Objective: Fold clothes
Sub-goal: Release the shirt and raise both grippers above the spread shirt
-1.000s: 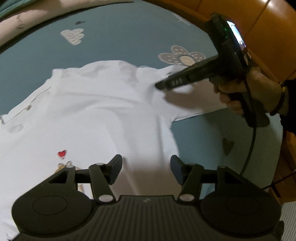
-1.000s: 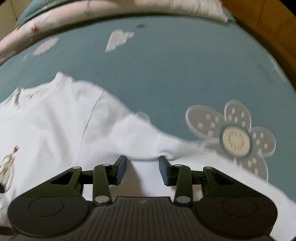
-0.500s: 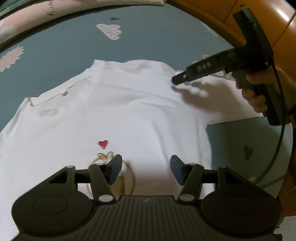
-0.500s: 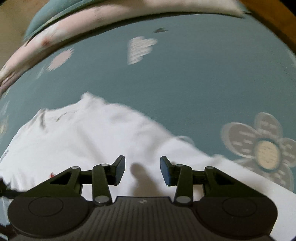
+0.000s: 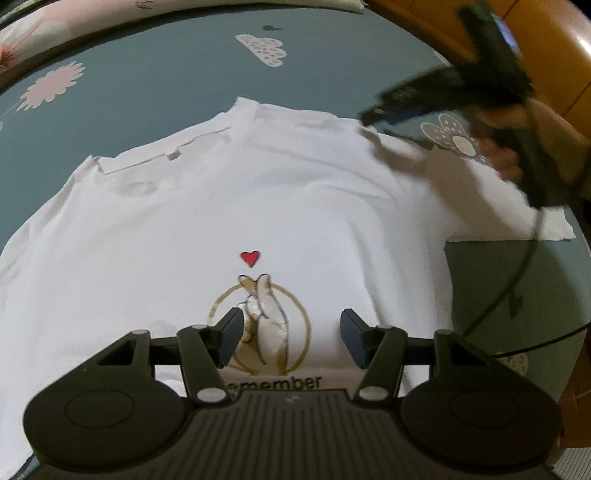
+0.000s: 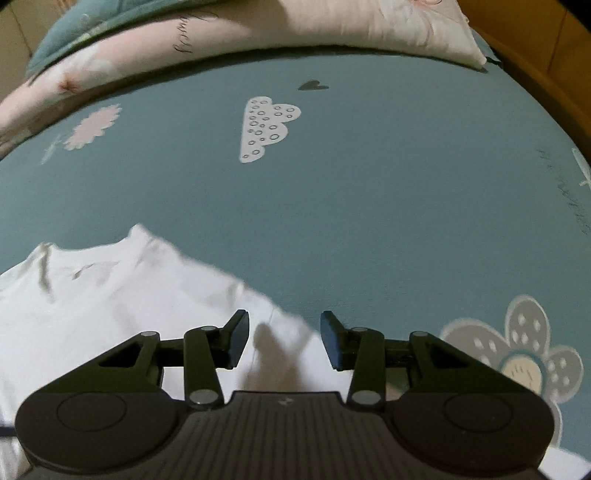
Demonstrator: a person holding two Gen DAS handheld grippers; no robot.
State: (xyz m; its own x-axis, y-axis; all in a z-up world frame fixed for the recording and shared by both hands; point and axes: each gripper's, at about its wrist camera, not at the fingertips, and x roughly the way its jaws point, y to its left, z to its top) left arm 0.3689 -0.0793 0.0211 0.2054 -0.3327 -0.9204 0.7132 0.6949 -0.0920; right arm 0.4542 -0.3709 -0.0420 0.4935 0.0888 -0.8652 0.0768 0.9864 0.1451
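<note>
A white T-shirt (image 5: 280,206) lies spread face up on the teal bed sheet (image 5: 155,81), with a red heart and a gold ring print on its chest. My left gripper (image 5: 291,334) hovers open over that print, nothing between its fingers. In the left wrist view the right gripper (image 5: 373,116) hangs blurred above the shirt's right shoulder, held by a hand (image 5: 498,155). From its own camera my right gripper (image 6: 283,339) is open over the shirt's (image 6: 110,314) shoulder edge, and no cloth is between its fingers.
A pink and teal quilt (image 6: 221,33) is bunched along the far edge of the bed. A wooden bed frame (image 5: 436,40) borders the sheet on the right. A black cable (image 5: 517,266) trails from the right gripper across the sheet's right part.
Both grippers have drawn back from the shirt's right shoulder. The left view slid over to the chest print, and the right gripper lifted off the cloth toward the right.
</note>
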